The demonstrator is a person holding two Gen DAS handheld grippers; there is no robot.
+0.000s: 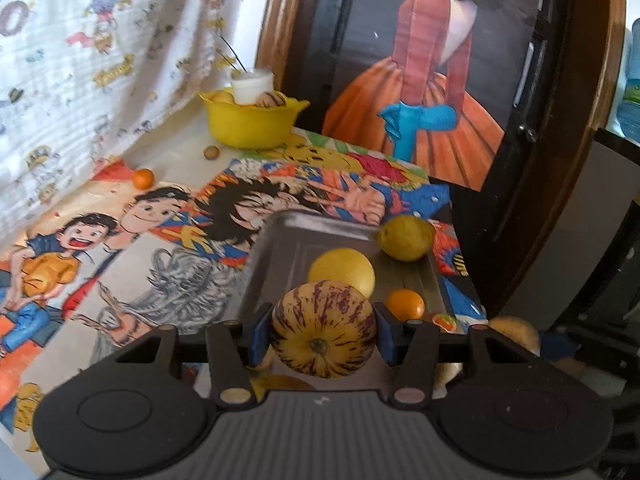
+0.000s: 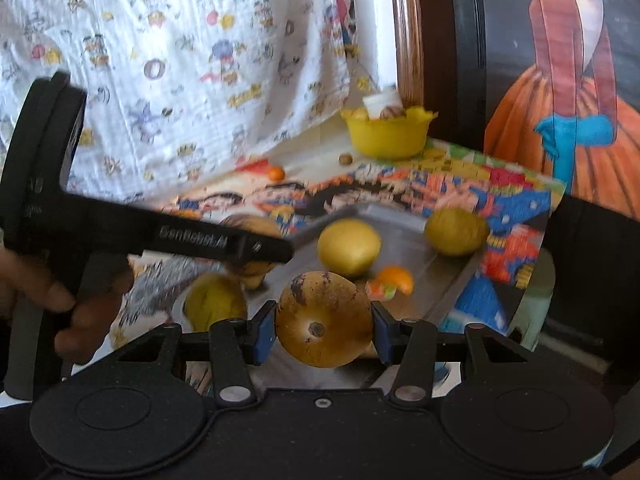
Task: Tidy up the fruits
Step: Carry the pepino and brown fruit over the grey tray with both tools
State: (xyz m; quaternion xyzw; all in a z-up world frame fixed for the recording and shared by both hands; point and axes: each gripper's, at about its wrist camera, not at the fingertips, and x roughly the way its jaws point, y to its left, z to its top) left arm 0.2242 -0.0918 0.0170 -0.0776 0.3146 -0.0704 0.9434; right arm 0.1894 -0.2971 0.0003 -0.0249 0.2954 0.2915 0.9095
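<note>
Both tongs are pinching round fruit above the metal tray [image 1: 280,240], the left gripper [image 1: 324,330] squeezing a purple-streaked pepino melon [image 1: 324,328] and the right gripper [image 2: 324,326] a brown-blotched yellow fruit [image 2: 324,320], either risking rolling free and knocking the lemon [image 1: 406,238] off the rim.

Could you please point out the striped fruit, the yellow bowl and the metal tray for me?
striped fruit [image 1: 324,330]: left wrist view, middle of its skin.
yellow bowl [image 1: 250,126]: left wrist view, front wall.
metal tray [image 1: 280,256]: left wrist view, bare floor.

A cartoon tablecloth [image 1: 132,240] is spread underneath. A printed curtain [image 1: 100,52] is hung behind, and a framed painting [image 1: 436,80] is propped alongside.
</note>
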